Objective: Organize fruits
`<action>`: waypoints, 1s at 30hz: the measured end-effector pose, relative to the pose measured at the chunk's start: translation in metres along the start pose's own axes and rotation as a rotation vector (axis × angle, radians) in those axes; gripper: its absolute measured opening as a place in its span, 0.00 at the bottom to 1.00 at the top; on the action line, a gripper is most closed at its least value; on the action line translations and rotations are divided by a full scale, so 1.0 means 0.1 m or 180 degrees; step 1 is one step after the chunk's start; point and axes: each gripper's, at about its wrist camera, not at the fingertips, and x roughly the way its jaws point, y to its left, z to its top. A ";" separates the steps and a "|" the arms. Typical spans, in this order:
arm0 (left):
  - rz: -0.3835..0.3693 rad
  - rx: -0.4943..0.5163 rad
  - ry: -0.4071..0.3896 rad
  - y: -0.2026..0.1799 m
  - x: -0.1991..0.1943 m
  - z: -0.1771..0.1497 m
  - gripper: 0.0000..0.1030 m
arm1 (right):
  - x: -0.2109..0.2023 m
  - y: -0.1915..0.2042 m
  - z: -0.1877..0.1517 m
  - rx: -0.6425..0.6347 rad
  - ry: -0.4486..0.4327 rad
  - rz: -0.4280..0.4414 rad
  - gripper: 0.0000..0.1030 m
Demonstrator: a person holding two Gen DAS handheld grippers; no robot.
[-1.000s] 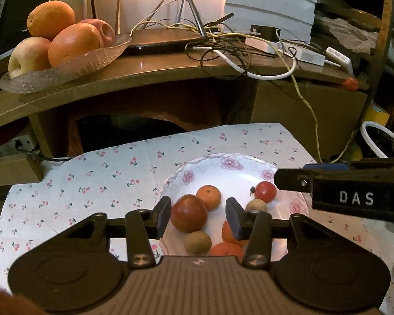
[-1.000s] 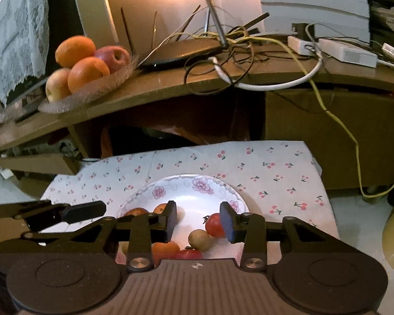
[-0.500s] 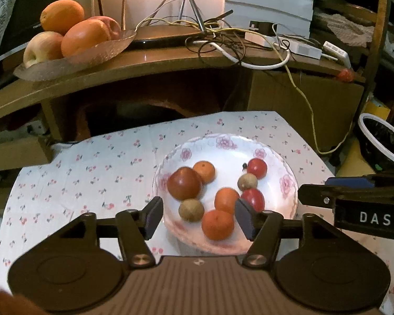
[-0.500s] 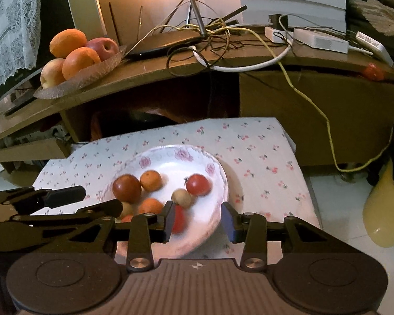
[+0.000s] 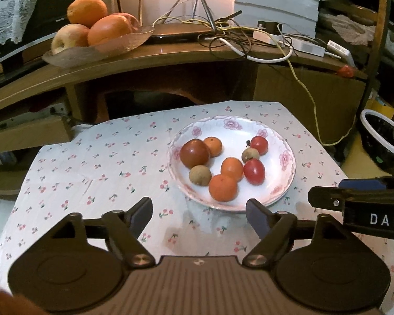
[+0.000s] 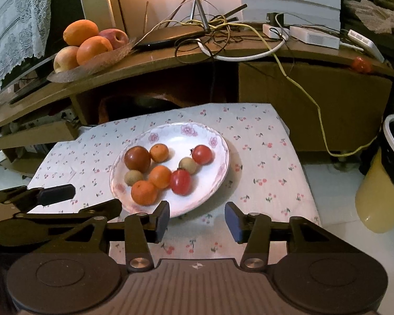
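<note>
- Tools first: the left tool (image 5: 199,211), of black plastic with flat blue-tinted pads, has its jaws wide apart and opening, nothing between them but cloth; the plate's near rim lies just beyond the fingertips.
- The right tool (image 6: 197,219) has a narrower gap, its jaws opening too, and grips nothing; its left pad overlaps the plate's near edge in the view, contact not clear.
- Beneath both lies a tabletop under a thin white cloth (image 5: 97,162) printed with small cherries, creased in places.
- On the cloth sits a round, shallow, glossy white plate (image 6: 218,168) with pink flowers round the rim.
- The fruits rest loose in the plate: three small oranges (image 6: 144,192) with matt skin, two smooth red tomatoes (image 6: 180,181), one large dark-red round fruit (image 6: 137,158), and two small dull-brown round ones (image 6: 134,177). Most touch a neighbour in a loose cluster.
- Right of the tabletop, on the floor, stands a yellow bin (image 6: 380,183) with a dark liner.
- Behind is a curved wooden shelf (image 5: 170,57), smooth and polished.
- On its left end a textured glass dish (image 5: 97,50) holds large oranges and apples, piled.
- Tangled cables (image 5: 239,31), a flat black router and white adapters spread along the shelf's middle and right.
</note>
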 end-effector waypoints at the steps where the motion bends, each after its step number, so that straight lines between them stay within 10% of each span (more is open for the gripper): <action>1: 0.0007 -0.0009 -0.0003 0.00 -0.02 -0.02 0.83 | -0.02 0.00 -0.02 0.0004 0.0002 -0.0001 0.46; 30: 0.0333 0.0235 -0.0090 -0.12 -0.41 -0.41 1.00 | -0.30 0.12 -0.44 -0.0001 0.0061 -0.0046 0.48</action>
